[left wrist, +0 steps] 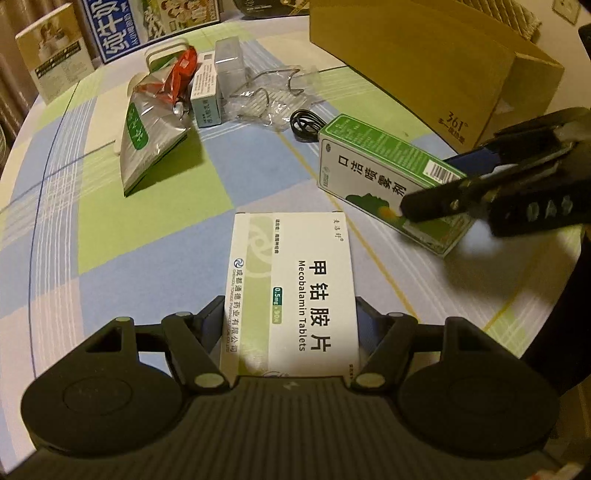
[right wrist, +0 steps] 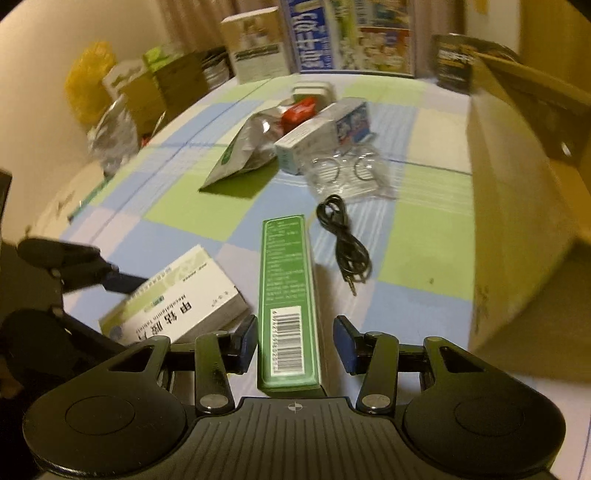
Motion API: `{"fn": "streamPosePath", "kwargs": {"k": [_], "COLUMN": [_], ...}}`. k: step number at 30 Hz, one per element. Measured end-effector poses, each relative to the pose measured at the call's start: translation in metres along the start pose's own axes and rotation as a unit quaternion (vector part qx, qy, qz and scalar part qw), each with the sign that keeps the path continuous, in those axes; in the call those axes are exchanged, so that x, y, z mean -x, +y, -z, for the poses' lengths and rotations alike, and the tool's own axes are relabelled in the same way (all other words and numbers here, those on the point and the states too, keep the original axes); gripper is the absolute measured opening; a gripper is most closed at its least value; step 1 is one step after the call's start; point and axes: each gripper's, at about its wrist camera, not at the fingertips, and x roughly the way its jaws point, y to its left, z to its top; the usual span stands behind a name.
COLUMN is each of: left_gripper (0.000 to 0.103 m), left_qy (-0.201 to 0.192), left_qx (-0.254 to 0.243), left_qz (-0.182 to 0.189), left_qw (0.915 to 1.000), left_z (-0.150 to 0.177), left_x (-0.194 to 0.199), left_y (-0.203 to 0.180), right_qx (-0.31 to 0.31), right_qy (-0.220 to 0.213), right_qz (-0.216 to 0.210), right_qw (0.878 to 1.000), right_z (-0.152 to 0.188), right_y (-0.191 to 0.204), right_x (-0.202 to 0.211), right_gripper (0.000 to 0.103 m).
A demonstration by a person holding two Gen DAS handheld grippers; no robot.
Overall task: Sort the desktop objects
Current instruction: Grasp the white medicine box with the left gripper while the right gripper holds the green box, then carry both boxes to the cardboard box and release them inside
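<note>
A white box (left wrist: 295, 288) marked Mecobalamin Tablets sits between the fingers of my left gripper (left wrist: 290, 317), and both pads press its long sides. The right wrist view shows that same white box (right wrist: 177, 306) at the lower left, with the left gripper (right wrist: 125, 314) around it. A long green and white medicine box (right wrist: 288, 295) lies on the checked tablecloth (right wrist: 424, 251) between the fingers of my right gripper (right wrist: 295, 339). A gap shows beside the right pad, so this gripper is open. In the left wrist view the green box (left wrist: 376, 166) and the right gripper (left wrist: 439, 184) are at the right.
A large cardboard box (left wrist: 424, 55) stands at the back right. Mid-table lie a coiled black cable (right wrist: 343, 240), a clear bag of metal rings (right wrist: 347, 170), a small white carton (left wrist: 205, 99), a red packet (left wrist: 181, 74) and a silver-green pouch (left wrist: 147, 136). Books (right wrist: 347, 33) line the far edge.
</note>
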Motion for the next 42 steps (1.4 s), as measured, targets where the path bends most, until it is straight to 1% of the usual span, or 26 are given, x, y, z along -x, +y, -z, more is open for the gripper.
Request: {"fn": "streamPosePath", "kwargs": {"k": [3,6,7,8,13,18,23,25,28,31,35,38,42], "left_gripper": [0.068,0.068,0.068,0.068,0.067,0.066,0.067,0.066,0.066,0.066,0.067,0.067,0.067], "left_qy": [-0.001,-0.003,-0.004,-0.005,-0.009,-0.022,-0.041,-0.055,-0.079,-0.107,-0.134,-0.148,-0.152], "left_qx": [0.009,0.010,0.010,0.009,0.010,0.024,0.021,0.017,0.007,-0.008,-0.028,-0.041,-0.044], "left_qz": [0.002,0.001,0.001,0.001,-0.001,0.003,0.006,0.010,0.018,0.030,0.055,0.069,0.086], "left_qw": [1.0000,0.9999,0.9999,1.0000,0.9999,0.9995,0.9989,0.9983,0.9967,0.9938,0.9890,0.9858,0.9836], "left_z": [-0.001,-0.002,-0.003,-0.003,-0.002,-0.002,-0.015,-0.026,-0.047,-0.073,-0.109,-0.136,-0.165], "left_x": [-0.002,-0.003,-0.004,-0.004,-0.004,0.006,0.024,0.034,0.047,0.058,0.064,0.062,0.051], "left_y": [0.002,0.002,0.002,0.002,0.001,-0.001,-0.010,-0.016,-0.027,-0.041,-0.061,-0.085,-0.115], "right_qx": [0.024,0.029,0.031,0.033,0.027,0.018,0.005,-0.002,-0.022,-0.031,-0.045,-0.065,-0.082], "right_qy": [0.006,0.008,0.008,0.008,0.003,-0.025,-0.076,-0.100,-0.138,-0.158,-0.166,-0.164,-0.157], "right_qz": [0.008,0.009,0.010,0.011,0.017,0.028,0.051,0.064,0.091,0.123,0.154,0.162,0.166], "right_qw": [1.000,1.000,0.999,0.999,0.999,0.999,0.996,0.993,0.986,0.979,0.973,0.971,0.970], "right_z": [0.001,0.000,0.000,0.000,0.000,0.000,-0.011,-0.018,-0.032,-0.043,-0.050,-0.055,-0.057], "right_y": [0.004,0.005,0.005,0.005,0.003,0.002,-0.005,-0.012,-0.033,-0.060,-0.099,-0.128,-0.158], "right_x": [-0.009,-0.012,-0.013,-0.014,-0.011,0.014,0.062,0.085,0.122,0.147,0.163,0.166,0.161], "right_gripper": [0.043,0.043,0.040,0.029,0.028,0.028,0.028,0.028,0.028,0.028,0.028,0.028,0.028]}}
